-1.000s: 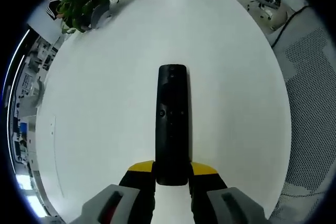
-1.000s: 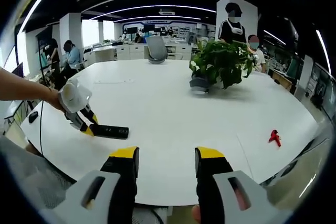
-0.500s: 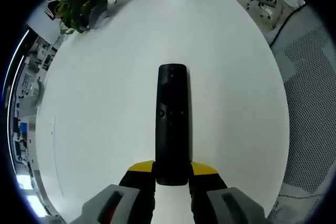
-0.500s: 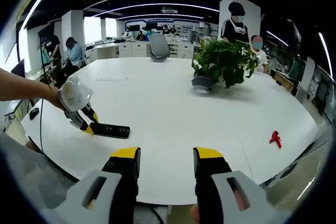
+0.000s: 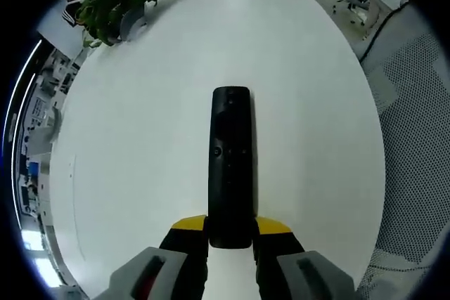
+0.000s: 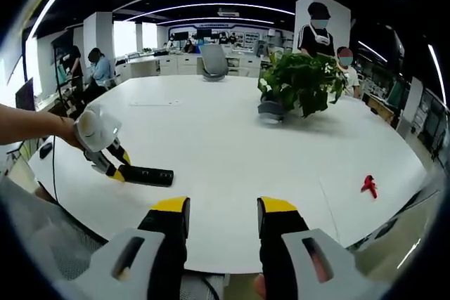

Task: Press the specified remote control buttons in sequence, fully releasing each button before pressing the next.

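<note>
A long black remote control [image 5: 230,163] points away from me over the white table [image 5: 140,117], its near end clamped between the yellow-tipped jaws of my left gripper [image 5: 230,228]. From the right gripper view the same remote [image 6: 146,175] is small at the left, held just above the table by the left gripper [image 6: 121,173] in a person's hand. My right gripper [image 6: 223,210] hangs open near the table's front edge, with nothing between its jaws and well to the right of the remote.
A potted green plant [image 6: 295,86] stands on the far side of the table [image 6: 211,131]. A small red object [image 6: 366,185] lies near the right edge. People sit and stand in the office behind. A mesh chair back [image 5: 422,145] borders the table.
Both views have shifted slightly with the hands. The remote stays clamped in the left gripper; the right gripper stays open.
</note>
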`<state>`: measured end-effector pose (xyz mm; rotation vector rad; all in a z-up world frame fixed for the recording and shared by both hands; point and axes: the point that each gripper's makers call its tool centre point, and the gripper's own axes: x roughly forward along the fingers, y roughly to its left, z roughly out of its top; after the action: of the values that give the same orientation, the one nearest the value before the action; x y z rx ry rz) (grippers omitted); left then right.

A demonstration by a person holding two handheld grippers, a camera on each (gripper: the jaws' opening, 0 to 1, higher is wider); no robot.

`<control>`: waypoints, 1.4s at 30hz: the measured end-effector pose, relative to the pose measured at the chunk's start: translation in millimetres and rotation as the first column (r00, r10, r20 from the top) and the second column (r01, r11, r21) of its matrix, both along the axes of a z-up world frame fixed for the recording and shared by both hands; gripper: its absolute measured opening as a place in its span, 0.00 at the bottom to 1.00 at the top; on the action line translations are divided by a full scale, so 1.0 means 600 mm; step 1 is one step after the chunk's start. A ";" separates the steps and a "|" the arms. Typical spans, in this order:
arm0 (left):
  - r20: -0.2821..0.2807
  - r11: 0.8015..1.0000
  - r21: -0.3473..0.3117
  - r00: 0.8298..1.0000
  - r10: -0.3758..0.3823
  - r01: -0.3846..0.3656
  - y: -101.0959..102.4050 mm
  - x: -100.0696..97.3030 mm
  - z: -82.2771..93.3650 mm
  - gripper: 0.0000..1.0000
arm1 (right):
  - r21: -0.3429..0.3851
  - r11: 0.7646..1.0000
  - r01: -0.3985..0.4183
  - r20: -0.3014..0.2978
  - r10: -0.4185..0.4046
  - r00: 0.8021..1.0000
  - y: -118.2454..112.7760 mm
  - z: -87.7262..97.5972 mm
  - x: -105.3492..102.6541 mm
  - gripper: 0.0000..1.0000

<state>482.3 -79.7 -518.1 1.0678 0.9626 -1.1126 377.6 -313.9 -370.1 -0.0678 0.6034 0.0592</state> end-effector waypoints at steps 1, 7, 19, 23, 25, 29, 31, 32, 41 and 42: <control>0.000 1.000 -0.004 1.000 0.001 -0.001 0.000 -0.001 0.000 0.24 | 0.000 1.000 0.001 0.000 -0.001 1.000 0.000 0.000 0.000 0.39; -0.005 1.000 -0.007 1.000 -0.004 0.004 -0.002 -0.014 0.000 0.24 | 0.000 1.000 0.004 0.004 -0.004 1.000 -0.001 0.001 0.000 0.38; -0.022 0.999 -0.036 0.999 0.031 -0.032 -0.002 -0.021 0.000 0.24 | -0.003 1.000 -0.001 0.000 0.001 1.000 0.000 0.001 -0.001 0.37; -0.027 0.998 -0.047 0.999 0.038 -0.039 -0.003 -0.026 0.000 0.24 | -0.001 1.000 0.002 0.001 -0.002 1.000 -0.001 0.001 -0.001 0.37; -0.021 0.999 -0.041 0.999 0.033 -0.034 -0.004 -0.029 0.001 0.24 | -0.002 1.000 0.000 0.001 0.000 1.000 0.000 0.001 0.000 0.37; -0.012 0.999 -0.032 1.000 0.018 -0.018 -0.007 -0.036 0.000 0.24 | -0.003 1.000 -0.002 -0.001 0.002 1.000 0.000 0.000 0.000 0.37; -0.010 1.000 -0.029 1.000 0.010 -0.010 -0.008 -0.039 0.001 0.24 | -0.003 1.000 -0.003 -0.001 0.003 1.000 0.000 0.000 0.000 0.37; -0.012 1.000 -0.027 1.000 0.005 -0.005 -0.010 -0.041 0.001 0.24 | -0.003 1.000 -0.004 -0.001 0.004 1.000 0.000 0.000 0.000 0.37; -0.009 1.000 -0.023 1.000 0.001 -0.001 -0.012 -0.050 0.002 0.24 | -0.004 1.000 -0.006 -0.002 0.006 1.000 0.000 0.000 0.000 0.37; -0.010 1.000 -0.024 1.000 0.002 -0.002 -0.012 -0.051 0.002 0.24 | -0.005 1.000 -0.007 -0.002 0.007 1.000 0.001 0.000 0.000 0.36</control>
<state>451.7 -86.7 -516.8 1.0429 0.9561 -1.1260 377.5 -313.4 -370.4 -0.0743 0.6056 0.0649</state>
